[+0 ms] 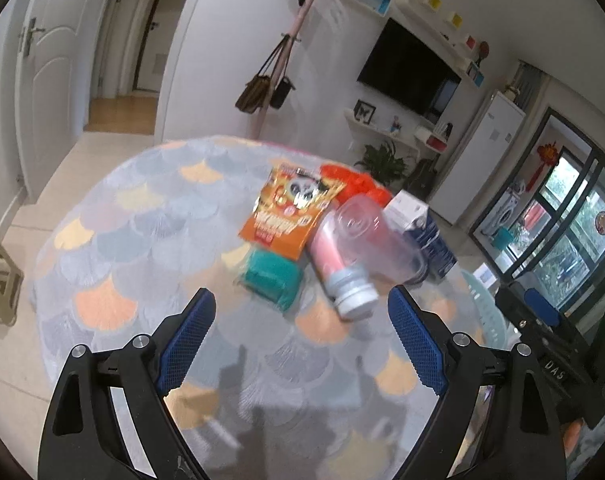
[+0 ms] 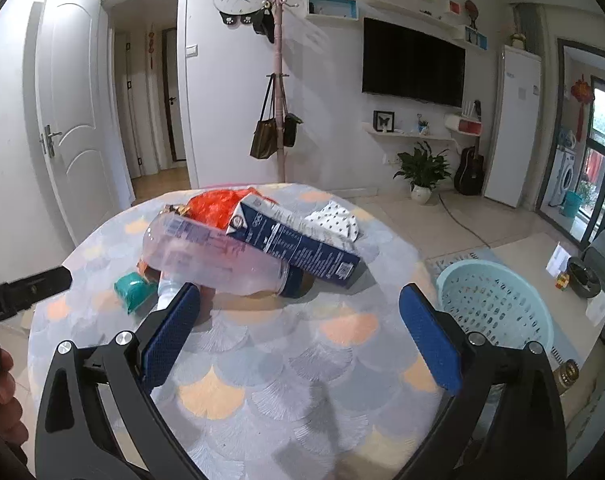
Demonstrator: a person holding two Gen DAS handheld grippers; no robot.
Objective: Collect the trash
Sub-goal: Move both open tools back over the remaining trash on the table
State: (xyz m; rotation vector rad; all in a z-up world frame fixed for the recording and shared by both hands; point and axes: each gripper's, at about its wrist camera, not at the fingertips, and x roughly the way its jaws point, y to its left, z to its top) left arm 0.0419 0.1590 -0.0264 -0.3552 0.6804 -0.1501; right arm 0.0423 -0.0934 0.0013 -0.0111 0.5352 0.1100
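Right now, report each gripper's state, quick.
Left gripper: open, holding nothing, above the table short of the teal packet.
Right gripper: open, holding nothing, facing the clear plastic bottle.

A round desk (image 2: 302, 360), covered in a cloth of grey, blue and peach scallop shapes, carries a cluster of litter toward its far side. A clear plastic bottle (image 2: 218, 256) lies on its side, its base resting against a dark blue carton (image 2: 298, 248) that is tipped over beside it. An orange snack packet (image 1: 290, 208) lies flat next to a teal pouch (image 1: 270, 280), with a crumpled red bag (image 2: 218, 208) behind them. A white patterned cloth (image 2: 334, 220) sits near the far edge; it may be a folded napkin. On the floor (image 2: 422, 224) beside the desk stands a pale green perforated basket (image 2: 498, 304).
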